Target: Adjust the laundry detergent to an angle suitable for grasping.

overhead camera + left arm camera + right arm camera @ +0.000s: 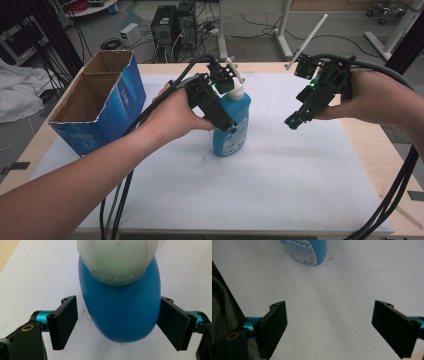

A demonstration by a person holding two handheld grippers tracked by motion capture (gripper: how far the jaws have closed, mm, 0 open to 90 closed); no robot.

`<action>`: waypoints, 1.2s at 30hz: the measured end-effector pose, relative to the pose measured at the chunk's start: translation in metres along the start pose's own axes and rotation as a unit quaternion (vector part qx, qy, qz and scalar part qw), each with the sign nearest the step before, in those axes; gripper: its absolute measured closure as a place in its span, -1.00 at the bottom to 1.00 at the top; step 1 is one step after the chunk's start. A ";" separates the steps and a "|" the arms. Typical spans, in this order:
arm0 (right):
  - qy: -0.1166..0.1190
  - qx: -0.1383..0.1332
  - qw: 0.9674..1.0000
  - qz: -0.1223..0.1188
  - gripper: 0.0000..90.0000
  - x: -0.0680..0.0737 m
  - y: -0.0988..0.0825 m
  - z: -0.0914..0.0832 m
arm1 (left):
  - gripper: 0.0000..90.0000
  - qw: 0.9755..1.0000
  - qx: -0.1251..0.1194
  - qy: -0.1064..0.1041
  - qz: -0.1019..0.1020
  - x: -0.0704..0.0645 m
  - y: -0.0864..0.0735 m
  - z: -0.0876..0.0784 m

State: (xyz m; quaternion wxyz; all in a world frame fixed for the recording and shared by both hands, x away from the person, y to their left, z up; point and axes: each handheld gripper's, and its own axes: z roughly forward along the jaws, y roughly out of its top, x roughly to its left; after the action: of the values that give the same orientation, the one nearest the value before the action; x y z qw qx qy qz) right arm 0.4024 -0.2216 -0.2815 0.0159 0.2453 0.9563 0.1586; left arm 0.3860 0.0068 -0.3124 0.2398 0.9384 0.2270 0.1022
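While the left hand-held gripper [117,325] straddles the upright blue bottle [122,312], jaws spread, right jaw touching, the right hand-held gripper [329,325] hangs released right of the bottle.

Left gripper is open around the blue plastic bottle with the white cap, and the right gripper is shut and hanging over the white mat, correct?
Not quite. The right gripper is open, not shut: the right gripper view shows its jaws spread wide apart with bare white mat between them. The rest holds: the left gripper is open around the blue plastic bottle with the white cap, as the left gripper view shows.
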 end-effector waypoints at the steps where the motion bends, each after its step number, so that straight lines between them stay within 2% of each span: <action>1: -0.001 -0.001 1.000 -0.001 -0.72 0.000 0.000 0.000 | -0.54 1.000 -0.003 0.001 -0.006 -0.001 0.000 0.002; 8: 0.000 -0.003 1.000 0.000 -0.72 -0.002 -0.001 0.000 | -0.54 1.000 0.005 0.000 -0.018 -0.004 0.003 0.011; 14: 0.001 -0.002 1.000 -0.001 -0.72 -0.002 0.000 0.000 | -0.54 0.999 0.010 -0.002 -0.032 -0.002 0.004 0.011; 22: 0.000 -0.001 1.000 0.001 -0.72 -0.003 0.000 0.001 | -0.48 0.999 0.003 -0.004 -0.049 0.000 0.005 0.010; 36: 0.001 0.001 1.000 0.003 -0.72 -0.003 -0.002 0.001 | -0.36 0.998 0.010 -0.011 -0.053 -0.001 0.006 0.012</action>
State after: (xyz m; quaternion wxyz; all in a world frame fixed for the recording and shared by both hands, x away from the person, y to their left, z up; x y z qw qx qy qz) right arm 0.4042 -0.2242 -0.2835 0.0146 0.2478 0.9557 0.1582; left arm 0.3911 -0.0030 -0.3200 0.2383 0.9283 0.2747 0.0771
